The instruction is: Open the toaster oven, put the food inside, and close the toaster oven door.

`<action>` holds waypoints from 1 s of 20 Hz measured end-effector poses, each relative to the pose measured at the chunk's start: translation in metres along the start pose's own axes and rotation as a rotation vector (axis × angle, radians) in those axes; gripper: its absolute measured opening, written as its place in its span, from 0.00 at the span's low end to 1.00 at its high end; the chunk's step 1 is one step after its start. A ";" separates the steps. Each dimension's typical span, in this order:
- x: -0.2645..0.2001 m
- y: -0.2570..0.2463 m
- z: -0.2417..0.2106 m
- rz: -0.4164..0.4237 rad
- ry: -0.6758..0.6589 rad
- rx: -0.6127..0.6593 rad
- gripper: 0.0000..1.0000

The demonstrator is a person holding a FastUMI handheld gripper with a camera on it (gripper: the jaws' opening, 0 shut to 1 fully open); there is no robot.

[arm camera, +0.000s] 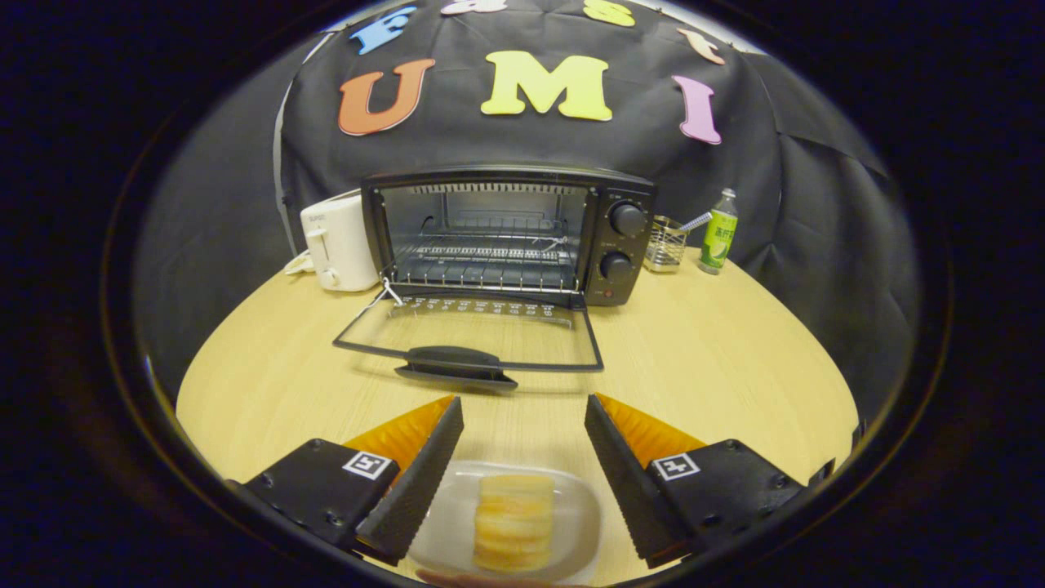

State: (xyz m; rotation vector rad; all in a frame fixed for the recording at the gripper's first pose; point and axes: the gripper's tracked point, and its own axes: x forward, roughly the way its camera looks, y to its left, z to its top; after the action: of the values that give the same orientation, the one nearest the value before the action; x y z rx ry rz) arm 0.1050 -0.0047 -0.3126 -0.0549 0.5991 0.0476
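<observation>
- Gripper (522,445): fingers spread wide, gripping nothing.
- Sliced pastry (514,521) on clear tray (581,523): between the fingers, in front of toaster oven (508,235).
- Oven door (469,335): folded down flat, toward the gripper.

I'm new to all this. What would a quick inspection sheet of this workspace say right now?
Surface: pale wooden table, round-edged.
Job's things: toaster oven at the far side, its glass door folded down flat, wire rack inside bare; food, a pale yellow ridged piece, lies on a clear plate.
Clutter: white toaster left of the oven; wire holder and green bottle to its right.
Grippers: gripper has its jaws open, the plate with the food lying between them, neither finger pressing on it.
Cables: white cord beside the white toaster.
Surroundings: black cloth wall behind the table.
</observation>
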 end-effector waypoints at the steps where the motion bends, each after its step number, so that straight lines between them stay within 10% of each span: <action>1: -0.008 -0.003 -0.006 -0.006 0.007 -0.001 1.00; 14: -0.027 0.001 -0.086 0.009 0.074 -0.023 0.96; 20: -0.023 0.007 -0.091 0.056 0.087 0.016 0.74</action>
State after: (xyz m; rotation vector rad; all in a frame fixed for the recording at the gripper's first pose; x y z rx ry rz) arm 0.0339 -0.0040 -0.3749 -0.0247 0.6883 0.0948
